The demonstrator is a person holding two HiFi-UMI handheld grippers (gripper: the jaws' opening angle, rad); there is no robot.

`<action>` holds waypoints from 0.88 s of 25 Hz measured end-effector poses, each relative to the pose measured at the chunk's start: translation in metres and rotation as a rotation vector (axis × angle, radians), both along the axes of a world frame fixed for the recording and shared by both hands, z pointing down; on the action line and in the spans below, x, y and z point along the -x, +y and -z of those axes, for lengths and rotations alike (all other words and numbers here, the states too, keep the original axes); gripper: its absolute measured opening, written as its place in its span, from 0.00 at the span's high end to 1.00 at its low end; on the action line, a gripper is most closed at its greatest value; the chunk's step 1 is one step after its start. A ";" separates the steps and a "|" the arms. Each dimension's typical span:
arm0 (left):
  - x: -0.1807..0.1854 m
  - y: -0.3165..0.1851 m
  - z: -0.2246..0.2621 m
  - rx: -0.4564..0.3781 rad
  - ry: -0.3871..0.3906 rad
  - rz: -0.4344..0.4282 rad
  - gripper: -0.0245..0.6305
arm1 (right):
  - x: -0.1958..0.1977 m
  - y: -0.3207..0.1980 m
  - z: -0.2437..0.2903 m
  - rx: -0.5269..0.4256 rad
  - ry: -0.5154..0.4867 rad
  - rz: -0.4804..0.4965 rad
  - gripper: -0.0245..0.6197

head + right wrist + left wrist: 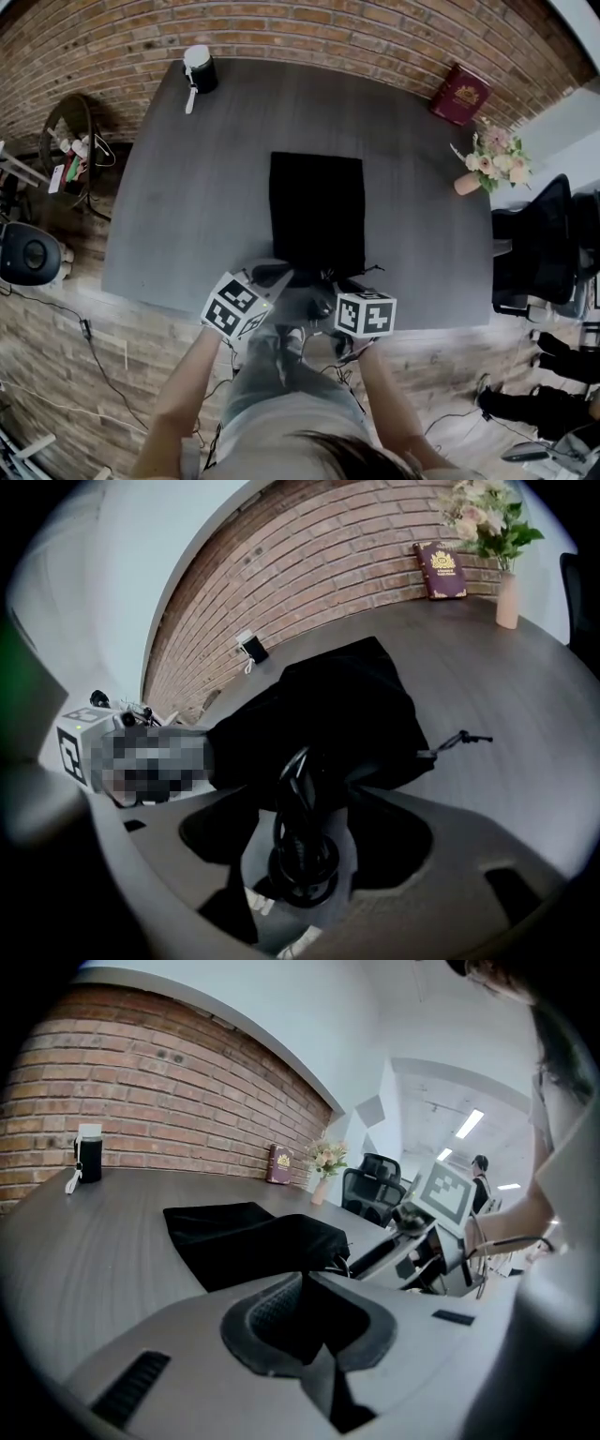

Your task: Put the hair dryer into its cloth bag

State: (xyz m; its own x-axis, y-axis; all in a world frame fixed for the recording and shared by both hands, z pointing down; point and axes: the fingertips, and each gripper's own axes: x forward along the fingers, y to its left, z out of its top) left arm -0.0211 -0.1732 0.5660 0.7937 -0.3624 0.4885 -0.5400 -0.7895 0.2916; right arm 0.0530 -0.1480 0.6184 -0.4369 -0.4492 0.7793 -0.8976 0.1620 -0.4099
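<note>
The black cloth bag (317, 211) lies in the middle of the grey table (169, 216), its mouth at the near edge. My left gripper (279, 277) is shut on the bag's mouth edge; black cloth (302, 1321) sits pinched between its jaws. My right gripper (330, 289) is just right of it, at the same mouth, open. A black coiled cord (302, 850) hangs out of the bulging bag (328, 705) between the wide right jaws, and the pads stand off it. The hair dryer's body is hidden, and I cannot tell how far in it is. A drawstring end (461, 740) trails on the table.
A black container with a white top (199, 68) stands at the far left corner. A red book (459, 94) leans on the brick wall, and a vase of flowers (487, 161) is at the right edge. A black chair (544, 244) is to the right.
</note>
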 end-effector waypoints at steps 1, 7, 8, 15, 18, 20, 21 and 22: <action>0.000 0.000 0.000 0.001 0.001 0.003 0.93 | 0.001 0.005 -0.002 0.010 -0.001 0.006 0.50; -0.003 0.002 0.001 0.008 -0.002 0.006 0.93 | 0.008 0.006 -0.016 0.030 0.035 0.035 0.50; -0.003 0.002 0.001 0.008 -0.001 0.007 0.93 | 0.008 0.004 -0.018 0.028 0.053 0.038 0.51; 0.000 -0.001 -0.001 0.012 -0.001 0.016 0.93 | 0.009 0.000 -0.030 0.059 0.162 0.079 0.64; 0.000 -0.001 0.000 0.011 0.001 0.014 0.93 | 0.009 -0.001 -0.027 0.050 0.113 0.055 0.67; -0.001 -0.002 0.002 0.011 0.001 0.009 0.93 | 0.009 -0.002 -0.025 0.030 0.076 0.038 0.68; -0.001 -0.002 0.002 0.010 0.000 0.004 0.93 | 0.009 -0.002 -0.024 0.017 0.059 0.031 0.68; -0.002 -0.001 0.002 0.009 -0.001 -0.002 0.93 | 0.009 -0.002 -0.023 0.004 0.040 0.023 0.68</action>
